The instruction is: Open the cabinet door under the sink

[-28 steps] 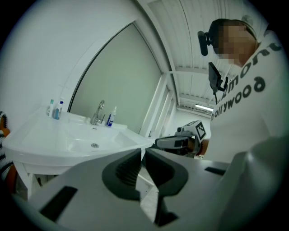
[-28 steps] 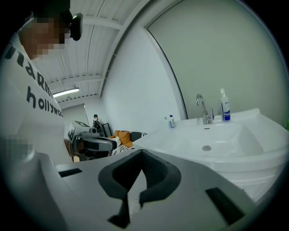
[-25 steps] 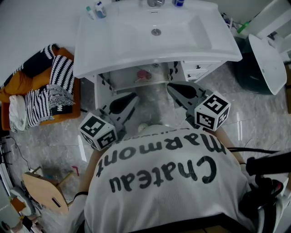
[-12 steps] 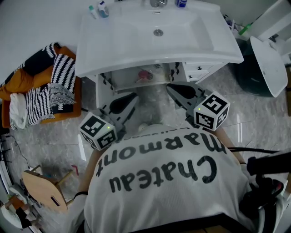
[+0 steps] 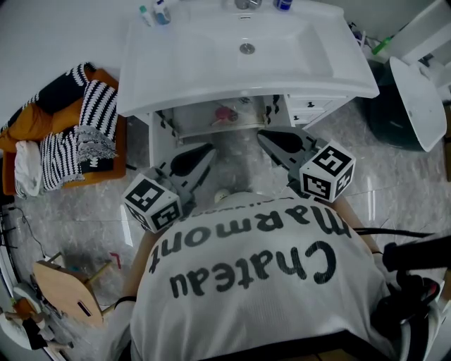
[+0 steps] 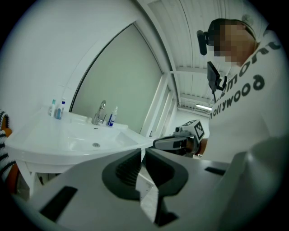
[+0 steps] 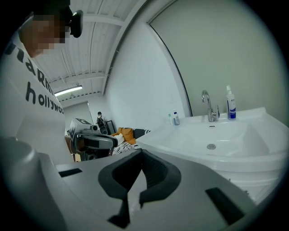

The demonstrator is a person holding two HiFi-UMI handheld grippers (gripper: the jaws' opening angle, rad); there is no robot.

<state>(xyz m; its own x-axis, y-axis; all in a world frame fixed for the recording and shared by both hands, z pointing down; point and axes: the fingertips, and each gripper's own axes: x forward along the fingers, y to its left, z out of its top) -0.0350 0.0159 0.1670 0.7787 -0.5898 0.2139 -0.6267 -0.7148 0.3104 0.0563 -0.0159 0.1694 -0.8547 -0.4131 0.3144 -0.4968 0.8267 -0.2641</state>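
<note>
The white sink (image 5: 211, 63) tops a white cabinet (image 5: 158, 144). Below the basin the cabinet's front (image 5: 218, 116) shows its inside, with a pink thing (image 5: 224, 114) on a shelf; I cannot make out a door leaf. My left gripper (image 5: 209, 149) hovers low in front of the opening's left side, jaws closed to a hairline with nothing between them (image 6: 141, 152). My right gripper (image 5: 261, 135) hangs before the opening's right side, shut and empty (image 7: 140, 151). Neither touches the cabinet. Both gripper views look over the basin's rim (image 6: 67, 151), (image 7: 216, 158).
Small drawers (image 5: 309, 107) sit right of the opening. Striped cloths on an orange cushion (image 5: 74, 134) lie on the floor at left. A dark bin (image 5: 389, 116) and a white lid (image 5: 417, 99) stand at right. A wooden stool (image 5: 67, 296) is at lower left. Bottles (image 5: 158, 10) stand by the faucet.
</note>
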